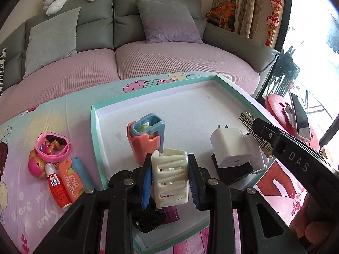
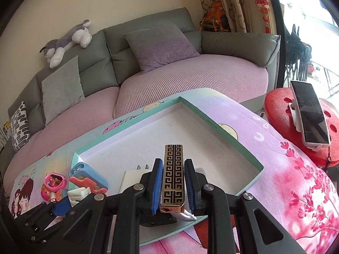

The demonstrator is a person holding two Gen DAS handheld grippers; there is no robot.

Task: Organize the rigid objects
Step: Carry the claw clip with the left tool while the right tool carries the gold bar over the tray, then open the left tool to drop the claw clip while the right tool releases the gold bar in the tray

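My left gripper (image 1: 170, 178) is shut on a cream slotted plastic holder (image 1: 170, 177) and holds it just above the near part of the shallow green-rimmed tray (image 1: 95, 139). In the tray stand a pink and blue toy piece (image 1: 145, 141) and a white charger plug (image 1: 229, 148) on a black block (image 1: 231, 172). My right gripper (image 2: 171, 187) is shut on a gold and black patterned lighter (image 2: 172, 175) and holds it over the tray's right side (image 2: 222, 135). The lighter also shows in the left wrist view (image 1: 252, 127), beside the plug.
Left of the tray on the printed cloth lie a pink toy (image 1: 49, 148), a small red-labelled bottle (image 1: 58, 187) and an orange and blue cutter (image 1: 73, 177). A grey and pink sofa (image 1: 148, 53) stands behind. A red stool (image 2: 296, 131) holds a phone (image 2: 309, 116) at right.
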